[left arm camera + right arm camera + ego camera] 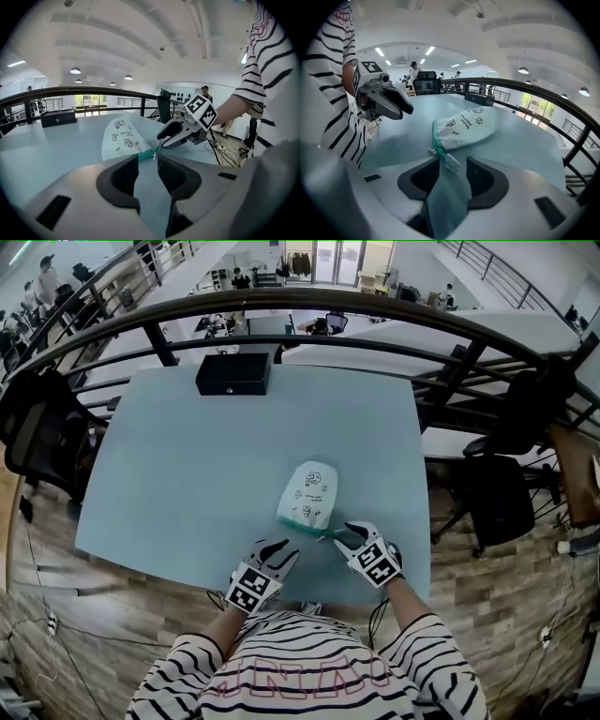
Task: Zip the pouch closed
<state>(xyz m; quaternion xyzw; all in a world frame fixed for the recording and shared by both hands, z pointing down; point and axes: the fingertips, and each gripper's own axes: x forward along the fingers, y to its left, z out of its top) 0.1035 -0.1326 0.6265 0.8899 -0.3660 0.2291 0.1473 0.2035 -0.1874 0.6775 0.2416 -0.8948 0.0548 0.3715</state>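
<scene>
A white pouch [309, 491] printed with small doodles lies on the pale blue table [187, 474], its green zipper end [317, 532] toward me. In the left gripper view the pouch [119, 136] lies ahead. Its zipper end [146, 154] reaches the tips of my left gripper [147, 161], which stands open with nothing between its fingers. My right gripper [452, 164] is open too, and a clear pull tab [451, 161] on the zipper [437, 149] lies between its tips without being pinched. Both grippers [281, 551] [343, 538] sit low at the pouch's near end.
A black box [232, 374] stands at the table's far edge. A dark curved railing [375, 310] runs behind the table. Black chairs [497, 493] stand to the right and another [42, 437] to the left. The table's front edge lies just under the grippers.
</scene>
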